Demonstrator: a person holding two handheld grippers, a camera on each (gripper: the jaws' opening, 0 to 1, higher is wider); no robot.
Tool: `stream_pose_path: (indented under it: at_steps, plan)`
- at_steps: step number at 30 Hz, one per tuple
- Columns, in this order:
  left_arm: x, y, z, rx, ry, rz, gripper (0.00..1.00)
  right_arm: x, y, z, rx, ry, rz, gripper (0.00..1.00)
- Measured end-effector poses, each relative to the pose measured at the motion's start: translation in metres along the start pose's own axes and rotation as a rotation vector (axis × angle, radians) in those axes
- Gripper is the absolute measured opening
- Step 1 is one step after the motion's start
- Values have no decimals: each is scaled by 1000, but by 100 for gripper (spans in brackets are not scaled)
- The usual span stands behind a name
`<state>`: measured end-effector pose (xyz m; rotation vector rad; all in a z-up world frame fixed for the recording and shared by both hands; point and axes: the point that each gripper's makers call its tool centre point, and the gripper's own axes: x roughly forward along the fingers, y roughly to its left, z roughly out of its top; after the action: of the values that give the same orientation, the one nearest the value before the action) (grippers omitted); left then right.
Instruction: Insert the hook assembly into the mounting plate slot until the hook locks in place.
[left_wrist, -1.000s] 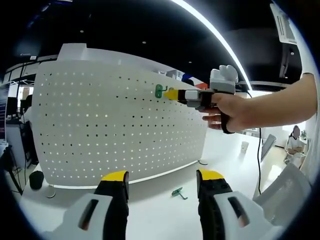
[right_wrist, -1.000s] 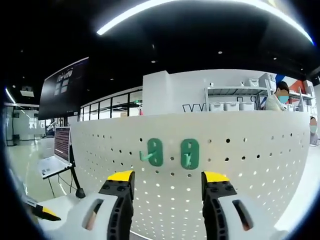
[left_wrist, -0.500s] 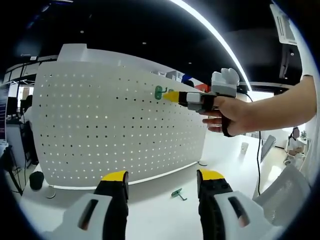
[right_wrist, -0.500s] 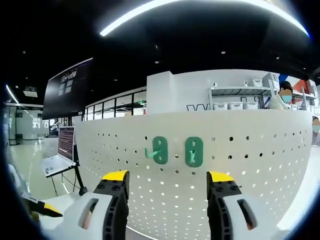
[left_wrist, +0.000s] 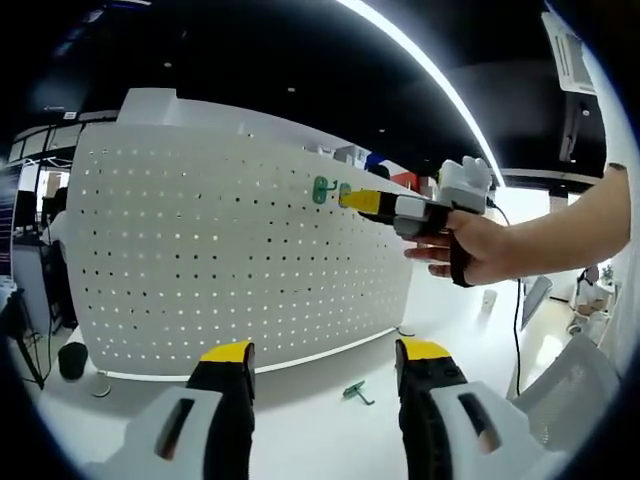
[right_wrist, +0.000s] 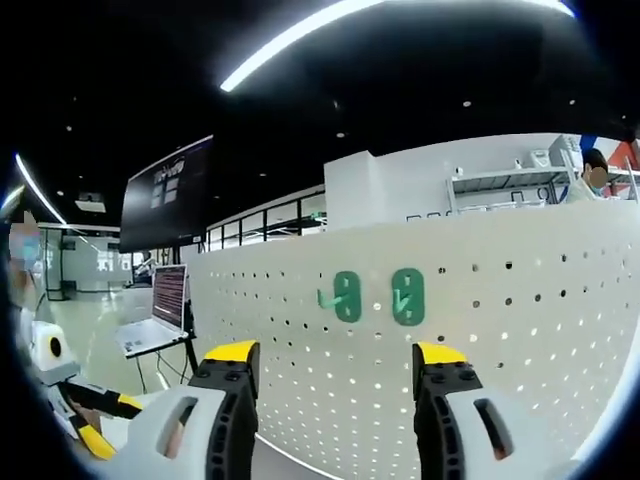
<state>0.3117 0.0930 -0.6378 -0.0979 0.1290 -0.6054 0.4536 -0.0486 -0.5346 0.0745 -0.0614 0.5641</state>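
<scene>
A white perforated mounting plate (left_wrist: 230, 250) stands upright on the table. Two green hooks (right_wrist: 346, 297) (right_wrist: 407, 296) hang side by side on it, near its top. In the left gripper view the left hook (left_wrist: 320, 189) shows whole and the other hook (left_wrist: 345, 190) peeks out behind the right gripper (left_wrist: 362, 201), which a hand holds just off the board. A third green hook (left_wrist: 354, 389) lies loose on the table by the plate's foot. My right gripper (right_wrist: 335, 352) is open and holds nothing. My left gripper (left_wrist: 327, 352) is open too, low over the table.
The white table (left_wrist: 320, 430) runs in front of the plate. A person's forearm (left_wrist: 560, 225) reaches in from the right. A laptop on a stand (right_wrist: 158, 320) and a dark wall screen (right_wrist: 168, 192) sit left of the plate. A chair (left_wrist: 575, 375) is at the right.
The right gripper has drawn back a little from the plate, to the right, uncovering the second hook. Both hooks stay on the plate. The right view has swung sideways.
</scene>
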Motion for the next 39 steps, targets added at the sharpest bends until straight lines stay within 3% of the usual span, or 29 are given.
stream_pose_path:
  at_steps: [11,21,39]
  plan:
    - [1,0,3,-5,-9,-4,59,-17,2,-2,-2,-18,29,60]
    - [-1,1,5,-8,-15,-1,61,-40,12,-13,-57,6,73,59]
    - [-8,3,5,-2,-16,3,64,-85,17,-33,-48,17,90,62]
